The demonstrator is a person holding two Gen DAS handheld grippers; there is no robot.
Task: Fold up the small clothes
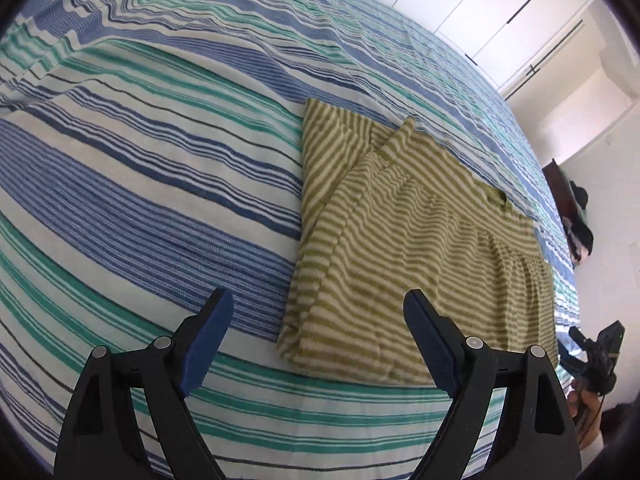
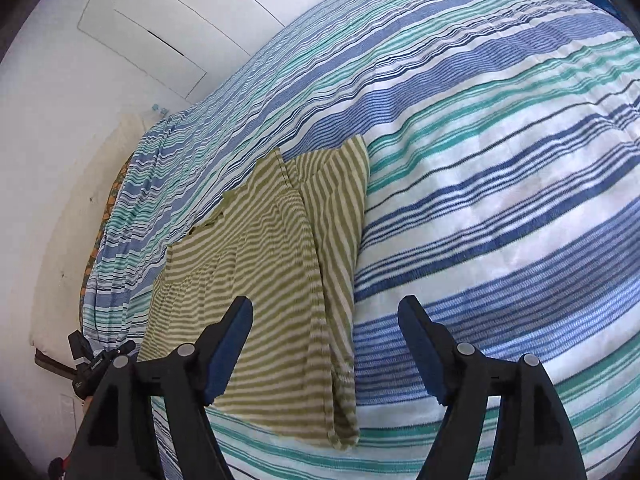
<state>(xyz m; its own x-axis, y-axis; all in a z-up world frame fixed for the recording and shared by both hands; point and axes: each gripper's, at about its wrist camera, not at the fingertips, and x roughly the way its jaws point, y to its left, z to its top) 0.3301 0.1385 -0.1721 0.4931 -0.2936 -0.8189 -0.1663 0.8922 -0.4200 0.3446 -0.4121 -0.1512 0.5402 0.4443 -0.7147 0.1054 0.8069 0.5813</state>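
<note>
On striped bedspread: folded garment, edges unobstructed.

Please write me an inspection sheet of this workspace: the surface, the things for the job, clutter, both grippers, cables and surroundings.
Surface: bed cover with blue, teal and white stripes, lightly wrinkled.
Job's things: one green striped garment, lying flat on the cover, partly folded, with one side turned over the middle.
Clutter: nothing seen on the cover beside the garment.
Grippers: left gripper open, holding nothing, above the near edge of the garment; right gripper open, holding nothing, above the garment's edge from the other side.
Cables: nothing seen.
Surroundings: white wardrobe doors behind the bed; dark clothes pile by the wall; white wall on the other side.
</note>
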